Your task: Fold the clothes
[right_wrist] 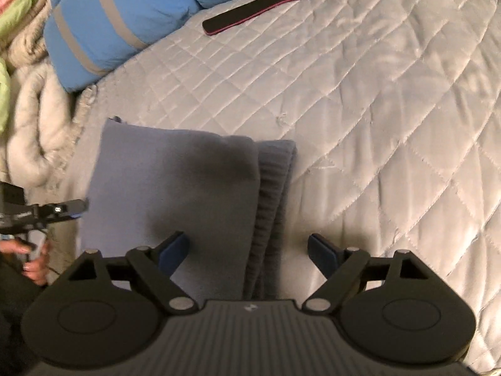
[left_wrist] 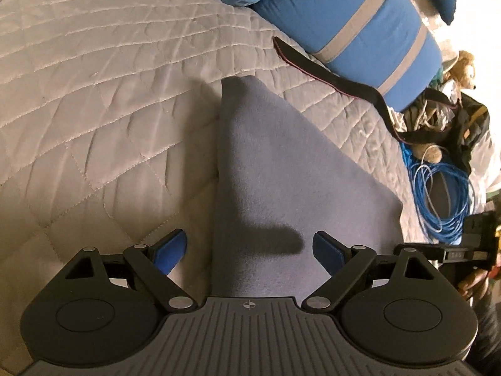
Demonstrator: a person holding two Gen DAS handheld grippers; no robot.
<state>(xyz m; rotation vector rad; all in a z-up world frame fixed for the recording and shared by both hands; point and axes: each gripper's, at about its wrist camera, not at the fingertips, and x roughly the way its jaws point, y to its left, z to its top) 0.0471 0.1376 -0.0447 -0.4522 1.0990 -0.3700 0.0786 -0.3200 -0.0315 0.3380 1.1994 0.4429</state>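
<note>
Quilt (right_wrist: 391, 109) left bare beside folded sweater (right_wrist: 175, 188); both grippers' jaws spread wide, empty, above sweater edges: left gripper (left_wrist: 249, 250), right gripper (right_wrist: 249, 250).

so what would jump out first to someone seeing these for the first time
The folded grey garment lying on the pale quilted bedspread, right under both open grippers, left gripper and right gripper. Next, the bright blue rolled bedding with grey bands behind it, a black strap beside that.

grey-blue folded fleece garment (right_wrist: 175, 188) on a pale beige diamond-quilted bedspread (right_wrist: 391, 109); bright blue rolled bedding with grey stripes (left_wrist: 360, 25)
</note>
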